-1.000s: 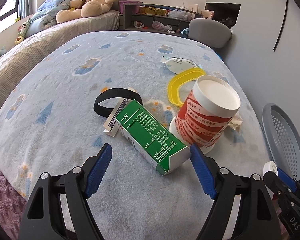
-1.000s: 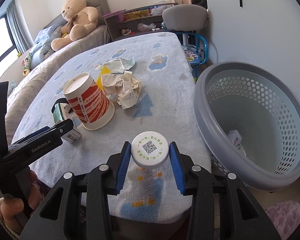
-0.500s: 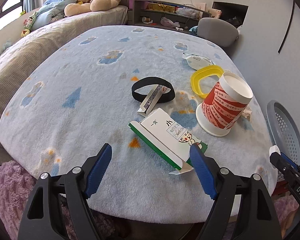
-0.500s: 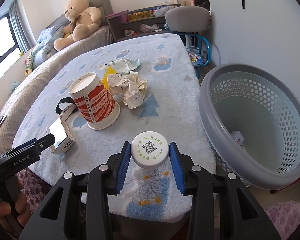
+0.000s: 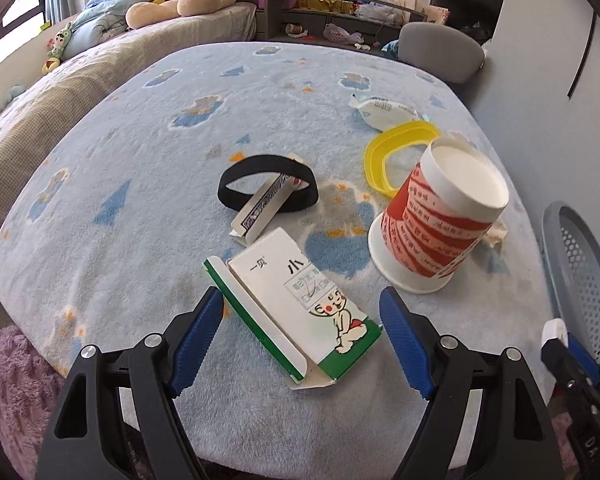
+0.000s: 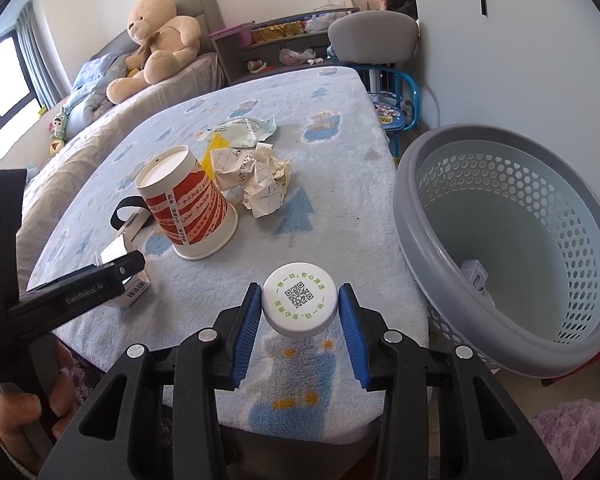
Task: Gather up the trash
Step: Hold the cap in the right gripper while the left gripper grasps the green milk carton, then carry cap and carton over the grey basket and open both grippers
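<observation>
Fluffy blue blanket [image 5: 148, 168] everywhere, and the trash is scattered across it: a green-and-white carton [image 5: 300, 304] lying flat near the front edge, a red-and-white paper cup [image 5: 440, 220] upside down just beside it, a black band [image 5: 268, 188] with a small flattened box [image 5: 264, 208] resting across it, a yellow ring [image 5: 396, 152], a wrapper [image 5: 384, 110] further back and some crumpled paper [image 6: 256, 180] behind the cup. The right gripper [image 6: 299, 320] is clamped on a white bottle cap [image 6: 299, 300] and hangs over the blanket's edge, with the grey perforated basket [image 6: 512, 240] just off to its side, so I'd say that one is mid-delivery and the cap hasn't been dropped in yet. There's already some small item sitting in the basket, can't make out what. The left gripper [image 5: 302, 336] has its jaws spread wide and is lined up on the carton, which sits between the blue pads with a gap on the right side; the left pad is right at the carton's edge, can't tell if it's touching. Looks like the step in hand is grabbing that carton. Next move to my eye: come down a touch, square the pads on the carton's long sides and squeeze, while the right swings over the basket rim and lets go of the cap
</observation>
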The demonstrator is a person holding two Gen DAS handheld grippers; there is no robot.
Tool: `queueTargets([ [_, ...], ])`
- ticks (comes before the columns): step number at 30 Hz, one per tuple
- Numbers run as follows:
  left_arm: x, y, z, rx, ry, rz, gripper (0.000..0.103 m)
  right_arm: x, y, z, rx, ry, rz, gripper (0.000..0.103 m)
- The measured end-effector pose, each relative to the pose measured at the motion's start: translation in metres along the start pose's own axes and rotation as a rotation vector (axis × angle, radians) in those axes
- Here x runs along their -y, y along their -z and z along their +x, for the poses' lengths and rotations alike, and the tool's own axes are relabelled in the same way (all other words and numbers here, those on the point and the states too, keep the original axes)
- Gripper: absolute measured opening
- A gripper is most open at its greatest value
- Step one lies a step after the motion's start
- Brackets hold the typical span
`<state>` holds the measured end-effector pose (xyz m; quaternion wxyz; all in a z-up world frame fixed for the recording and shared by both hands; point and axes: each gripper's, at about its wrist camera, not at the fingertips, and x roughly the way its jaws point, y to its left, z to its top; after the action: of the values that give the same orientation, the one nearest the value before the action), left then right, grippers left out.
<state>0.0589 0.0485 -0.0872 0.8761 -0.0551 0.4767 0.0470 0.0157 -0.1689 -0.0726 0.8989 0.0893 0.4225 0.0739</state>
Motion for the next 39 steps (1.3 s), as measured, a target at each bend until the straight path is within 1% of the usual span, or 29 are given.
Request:
queueTargets([
  [6,-0.018,0.008,-0.002,-0.017,-0.015,-0.016,0.077,0.001,0.001,0.002,-0.004,-0.007,0.005,0.039],
  [10,-0.034,0.007,0.005,-0.029,-0.007,-0.062,0.077,-0.003,0.002,0.004,-0.01,-0.012,-0.004,0.039],
  [12,-0.038,0.005,0.007,-0.018,-0.002,-0.077,0.077,-0.004,0.002,0.004,-0.011,-0.011,-0.008,0.039],
  [17,-0.038,-0.001,0.014,0.007,-0.014,-0.06,0.076,-0.004,0.002,0.003,-0.009,-0.009,-0.006,0.039],
  [19,-0.038,-0.002,0.016,0.007,-0.011,-0.055,0.068,-0.003,0.002,0.002,-0.007,-0.009,-0.004,0.039],
  [20,-0.038,-0.002,0.015,0.008,-0.019,-0.049,0.061,-0.003,0.002,0.002,-0.007,-0.009,-0.004,0.039],
  [21,-0.038,-0.002,0.015,0.01,-0.02,-0.043,0.052,-0.003,0.002,0.002,-0.007,-0.009,-0.003,0.039],
  [24,-0.042,-0.001,0.012,0.009,0.001,-0.035,0.045,-0.003,0.002,0.002,-0.006,-0.01,-0.006,0.039],
  [26,-0.044,0.002,0.009,0.01,0.007,-0.03,0.044,-0.004,0.002,0.001,-0.003,-0.012,-0.008,0.039],
  [30,-0.045,0.013,-0.007,0.021,0.016,0.003,0.044,-0.004,0.003,-0.003,0.005,-0.018,-0.006,0.039],
  [34,-0.033,0.02,-0.033,0.064,0.028,0.07,0.044,0.0,0.004,-0.009,0.015,-0.024,0.001,0.039],
  [36,-0.023,0.02,-0.047,0.092,0.053,0.096,0.044,0.005,0.006,-0.012,0.019,-0.025,0.009,0.039],
  [39,0.001,0.018,-0.068,0.134,0.106,0.156,0.044,0.016,0.007,-0.021,0.032,-0.017,0.026,0.039],
])
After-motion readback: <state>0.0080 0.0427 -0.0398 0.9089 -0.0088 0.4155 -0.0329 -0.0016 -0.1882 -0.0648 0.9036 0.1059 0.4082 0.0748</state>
